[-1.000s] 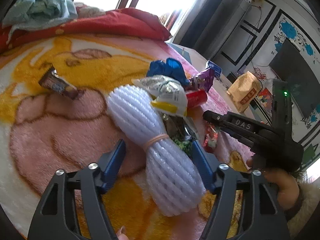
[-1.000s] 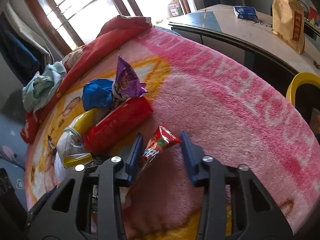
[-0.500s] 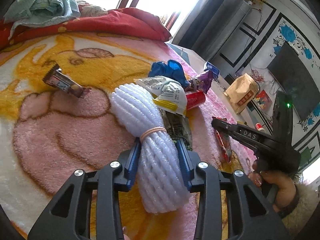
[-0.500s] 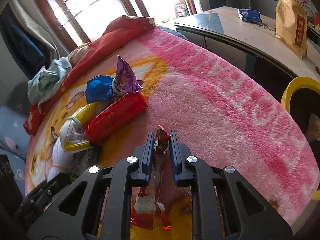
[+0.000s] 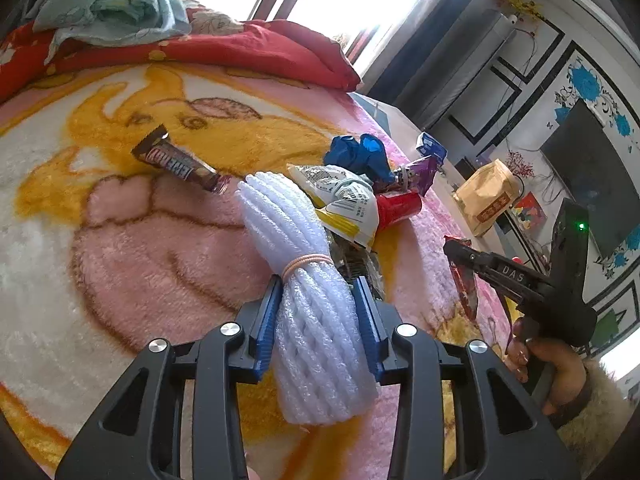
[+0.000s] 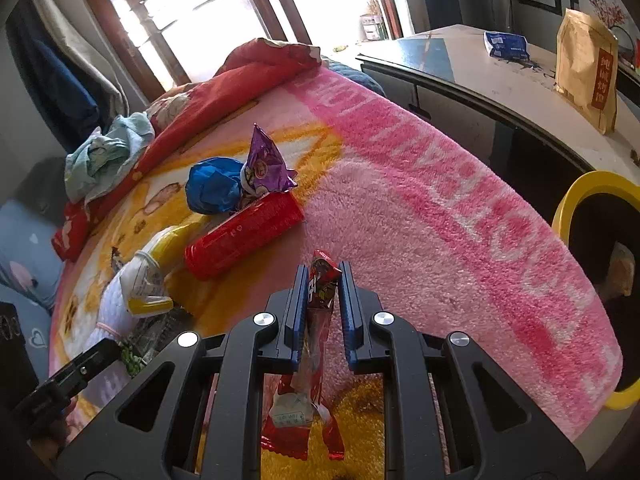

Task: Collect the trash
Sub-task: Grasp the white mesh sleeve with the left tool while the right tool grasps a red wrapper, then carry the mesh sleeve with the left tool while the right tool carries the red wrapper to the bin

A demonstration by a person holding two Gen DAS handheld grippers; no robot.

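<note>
White foam netting (image 5: 316,312) fills the left fingers (image 5: 276,320); right fingers (image 6: 297,312) pinch one red wrapper (image 6: 320,304).

Blanket: pink and yellow plush fleece blanket (image 5: 132,264), fuzzy, matt.
Foam roll: white ribbed foam netting roll (image 5: 316,320), soft, dull.
Wrapper: red glossy foil snack wrapper (image 6: 316,344), crinkled.
Can: red cylindrical can (image 6: 244,236), smooth, shiny.
Bag: tan paper bag (image 6: 586,68), matt.
Bin: yellow plastic bin rim (image 6: 592,184), smooth.

The right gripper (image 5: 460,250) bears raised letters "DAS" on its arm. Print on the brown candy bar wrapper (image 5: 180,162) and the tan paper bag (image 6: 588,68) is unreadable.
</note>
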